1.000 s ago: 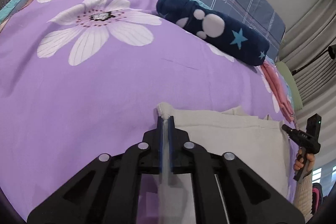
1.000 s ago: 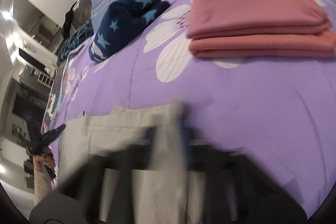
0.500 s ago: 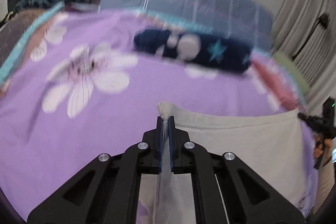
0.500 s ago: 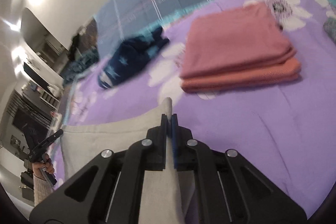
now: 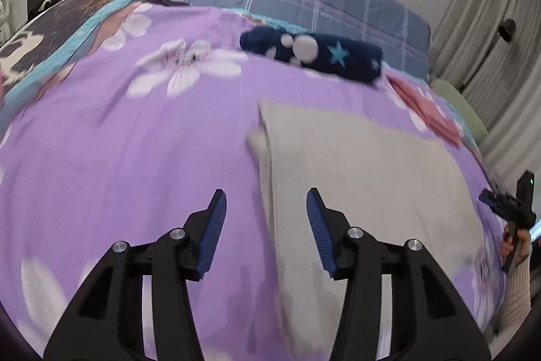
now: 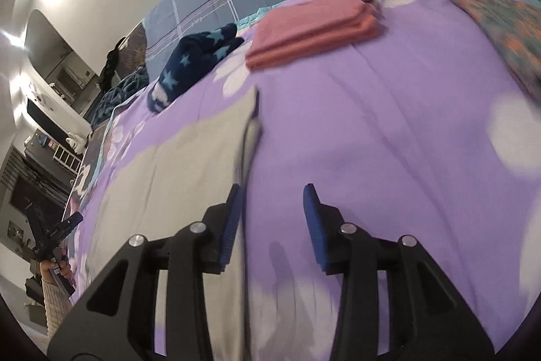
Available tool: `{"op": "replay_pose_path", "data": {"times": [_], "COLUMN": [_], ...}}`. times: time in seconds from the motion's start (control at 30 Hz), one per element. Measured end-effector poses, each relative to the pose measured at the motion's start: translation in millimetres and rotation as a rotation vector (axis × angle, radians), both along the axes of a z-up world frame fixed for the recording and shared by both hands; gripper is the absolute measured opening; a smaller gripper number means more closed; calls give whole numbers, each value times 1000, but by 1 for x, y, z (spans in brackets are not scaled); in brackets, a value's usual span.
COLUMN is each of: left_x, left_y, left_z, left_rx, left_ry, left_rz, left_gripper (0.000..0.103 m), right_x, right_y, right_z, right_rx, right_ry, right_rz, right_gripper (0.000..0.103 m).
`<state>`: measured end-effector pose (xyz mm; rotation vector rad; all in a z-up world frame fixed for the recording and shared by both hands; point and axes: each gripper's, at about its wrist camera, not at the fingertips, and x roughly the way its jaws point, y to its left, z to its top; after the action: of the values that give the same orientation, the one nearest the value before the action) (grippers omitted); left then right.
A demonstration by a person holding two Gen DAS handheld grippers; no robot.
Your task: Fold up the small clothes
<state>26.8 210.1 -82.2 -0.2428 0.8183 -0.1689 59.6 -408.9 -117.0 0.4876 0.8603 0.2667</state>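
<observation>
Beige garment (image 5: 365,178) laid flat on purple floral bedspread (image 5: 135,158), both corners released so the fold settles; left gripper (image 5: 265,225) and right gripper (image 6: 272,219) just opened, jaws apart and empty, straddling near cloth edges; pink folded stack (image 6: 314,29) far right.

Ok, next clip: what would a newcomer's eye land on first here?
Probably the beige garment, lying flat on the purple flowered bedspread ahead of both grippers, whose jaws stand open with nothing pinched. Next, the navy star-patterned plush by the plaid pillow, and the folded pink stack to its right.
</observation>
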Motion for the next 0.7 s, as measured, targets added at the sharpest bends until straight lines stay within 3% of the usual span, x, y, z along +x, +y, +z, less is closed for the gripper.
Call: {"op": "replay_pose_path", "data": {"times": [0.2, 0.43, 0.5, 0.6, 0.7], "left_x": [-67, -70, -68, -72, -85], "left_y": [-19, -33, -34, -42, -44], "left_z": [-32, -44, -45, -41, -18], "left_rx": [8, 94, 98, 167, 266], "left_ry": [80, 41, 30, -15, -110], "left_rz": [-117, -160, -170, -195, -201], "left_gripper": [50, 48, 41, 2, 2], "right_x": [-56, -80, -88, -96, -98], "right_y": [15, 39, 49, 69, 79], "right_z": [-18, 0, 10, 19, 21], "right_rx": [48, 14, -18, -75, -91], "right_ry": [21, -13, -41, -73, -74], "right_rz": [5, 32, 46, 105, 122], "right_gripper": [49, 52, 53, 61, 62]}}
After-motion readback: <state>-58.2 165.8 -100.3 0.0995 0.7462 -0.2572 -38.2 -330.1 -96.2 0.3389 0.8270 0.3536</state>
